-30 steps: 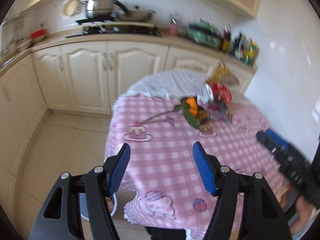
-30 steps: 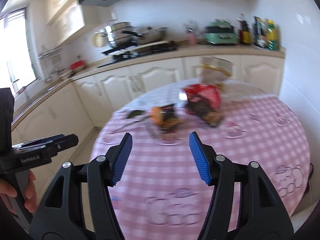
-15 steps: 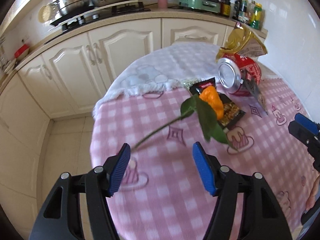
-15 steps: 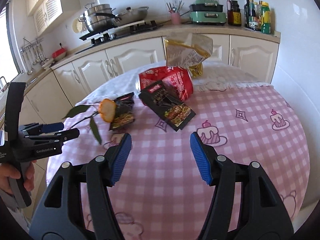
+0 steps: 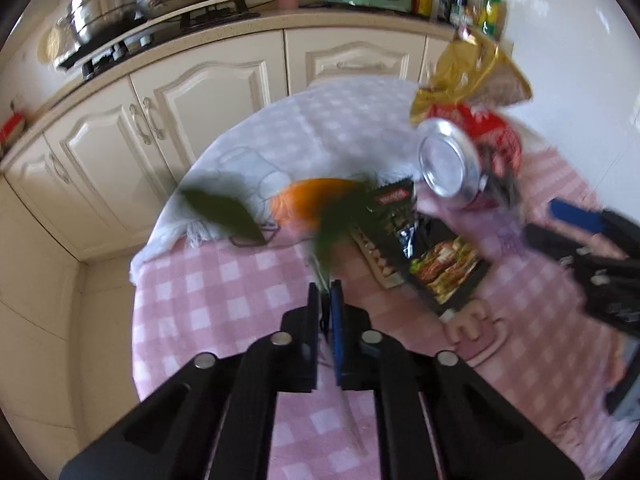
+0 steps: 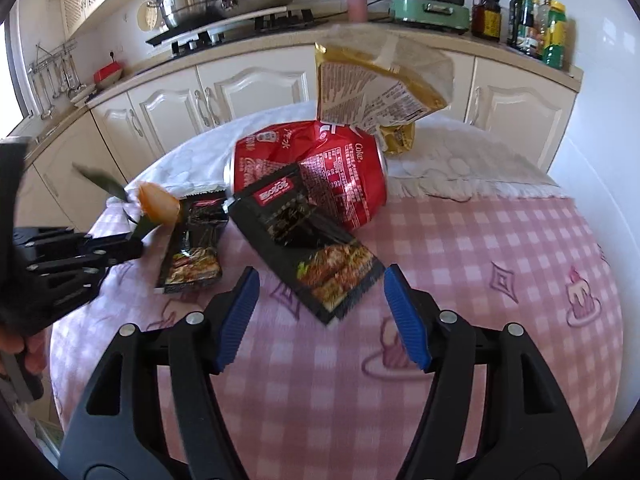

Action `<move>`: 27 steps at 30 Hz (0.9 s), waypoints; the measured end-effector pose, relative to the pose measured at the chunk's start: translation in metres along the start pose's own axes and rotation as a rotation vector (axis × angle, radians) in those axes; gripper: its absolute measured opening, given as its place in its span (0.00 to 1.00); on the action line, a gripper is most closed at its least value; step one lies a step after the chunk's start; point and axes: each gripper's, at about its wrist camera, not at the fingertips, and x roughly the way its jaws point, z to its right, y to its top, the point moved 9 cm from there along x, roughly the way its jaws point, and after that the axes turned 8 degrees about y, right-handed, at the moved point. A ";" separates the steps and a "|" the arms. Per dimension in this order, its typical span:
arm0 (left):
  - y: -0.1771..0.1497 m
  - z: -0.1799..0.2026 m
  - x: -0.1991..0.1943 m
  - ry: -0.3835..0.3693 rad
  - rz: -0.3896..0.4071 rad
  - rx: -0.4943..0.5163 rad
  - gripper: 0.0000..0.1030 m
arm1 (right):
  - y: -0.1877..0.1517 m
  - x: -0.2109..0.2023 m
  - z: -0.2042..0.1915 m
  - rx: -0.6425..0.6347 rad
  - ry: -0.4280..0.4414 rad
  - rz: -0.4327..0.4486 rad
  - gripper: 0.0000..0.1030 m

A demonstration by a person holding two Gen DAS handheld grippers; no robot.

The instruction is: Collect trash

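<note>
Right wrist view, two black wrappers (image 6: 310, 236), one red can (image 6: 320, 164), one orange flower (image 6: 156, 206).

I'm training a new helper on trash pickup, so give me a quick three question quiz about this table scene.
1. True or false: the left gripper is shut on the flower stem.
2. What lies against the crushed red can: A) black snack wrapper, B) a spoon, C) a cup?
3. Fill in: the right gripper holds ____.

Key: 1 true; 2 A; 3 nothing, its jaws are opening with only tablecloth between them.
</note>
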 end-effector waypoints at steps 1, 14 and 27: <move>-0.001 -0.001 -0.003 -0.018 0.004 -0.022 0.04 | 0.003 0.002 -0.001 -0.006 0.004 0.004 0.63; -0.019 0.004 -0.028 -0.067 0.014 -0.083 0.04 | 0.010 0.024 0.000 -0.028 0.048 -0.061 0.12; -0.039 -0.005 -0.056 -0.062 0.037 -0.162 0.04 | 0.001 0.002 0.002 -0.014 0.049 -0.036 0.27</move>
